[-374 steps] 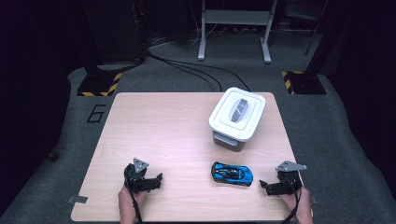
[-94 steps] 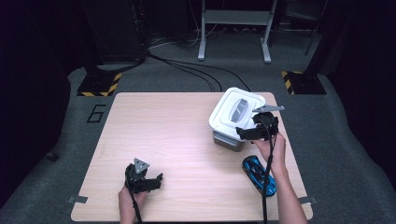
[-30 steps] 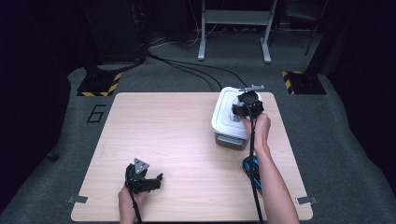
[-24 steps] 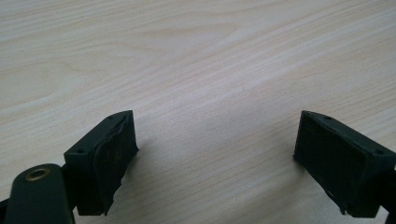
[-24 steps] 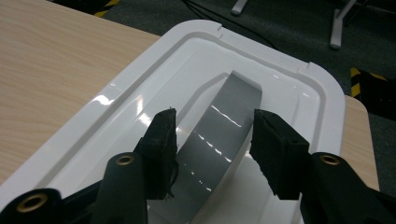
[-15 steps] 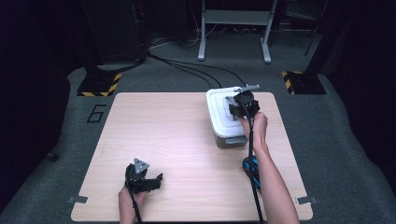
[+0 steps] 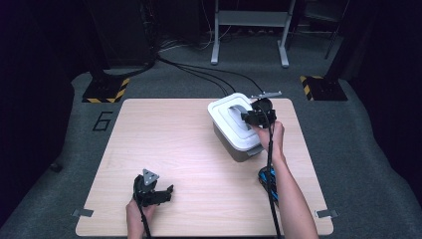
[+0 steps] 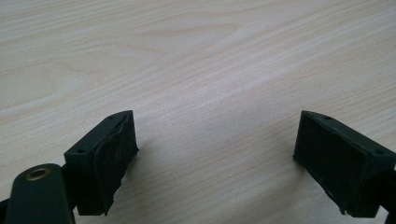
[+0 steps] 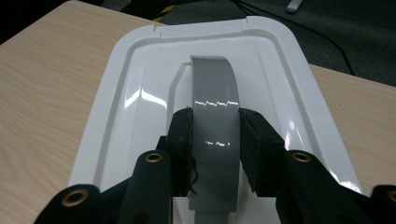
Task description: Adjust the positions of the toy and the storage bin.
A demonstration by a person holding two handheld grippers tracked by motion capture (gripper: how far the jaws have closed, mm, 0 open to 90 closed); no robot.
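Note:
A white lid (image 7: 230, 118) with a grey arched handle (image 9: 212, 84) hangs tilted over a grey box (image 7: 238, 149) at the table's back right, shifted left of it. My right gripper (image 7: 249, 117) (image 9: 215, 119) is shut on that handle, one jaw on each side of it. A blue toy car (image 7: 267, 180) lies near the front right, partly hidden under the person's right forearm. My left gripper (image 7: 166, 193) (image 8: 215, 135) rests at the front left of the wooden table (image 7: 164, 134), open, with bare wood between its jaws.
The table's far edge runs just behind the box. Beyond it, black cables (image 7: 199, 69), a metal stand (image 7: 249, 30) and yellow-black striped floor plates (image 7: 104, 89) sit on the grey carpet. Bare wood spans the table's middle and left.
My right gripper has carried the white lid left and up, so the grey box under it now shows. The left gripper has not moved.

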